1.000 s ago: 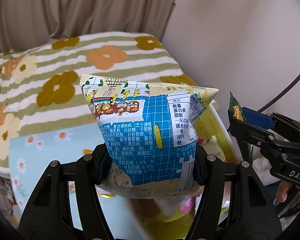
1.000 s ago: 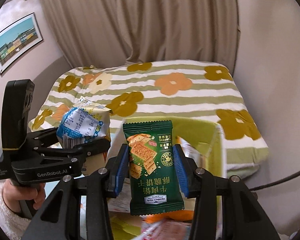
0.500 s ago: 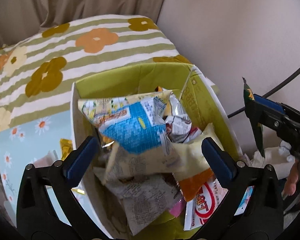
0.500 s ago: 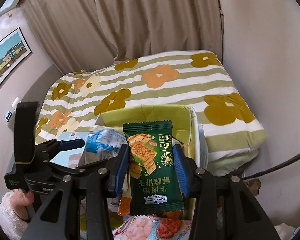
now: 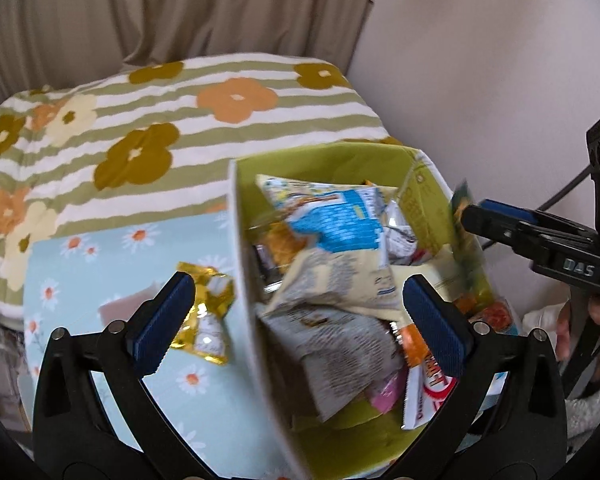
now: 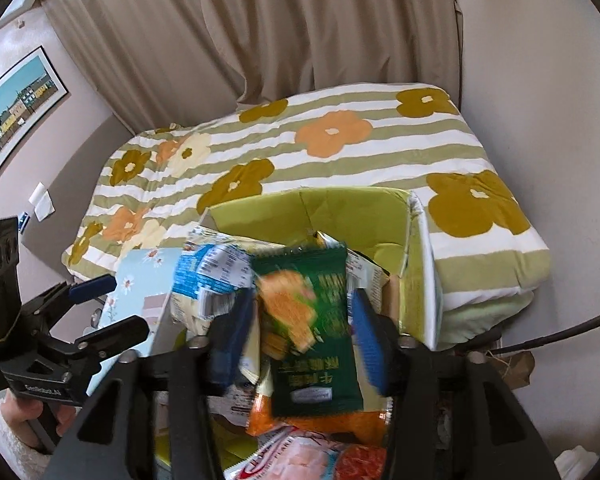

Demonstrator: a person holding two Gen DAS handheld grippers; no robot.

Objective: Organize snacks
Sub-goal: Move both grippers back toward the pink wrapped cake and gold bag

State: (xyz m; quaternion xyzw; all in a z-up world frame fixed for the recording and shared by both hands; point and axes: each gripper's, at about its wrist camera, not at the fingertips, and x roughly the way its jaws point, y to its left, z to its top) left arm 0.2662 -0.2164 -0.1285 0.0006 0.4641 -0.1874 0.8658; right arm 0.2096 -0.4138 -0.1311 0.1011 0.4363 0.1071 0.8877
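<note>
Above the green fabric storage box, right gripper just opening to drop the dark green foil biscuit packet among the bagged snacks, left gripper spread wide and empty.

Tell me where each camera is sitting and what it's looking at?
Left wrist: sits on the left gripper, looking down into the green box of snacks; its open blue pads and a hand on the other gripper show.
Right wrist: sits on the right gripper, looking down at the green packet between its parted pads.
Both see the box, the blue-and-white bag and the flowered bed.
</note>
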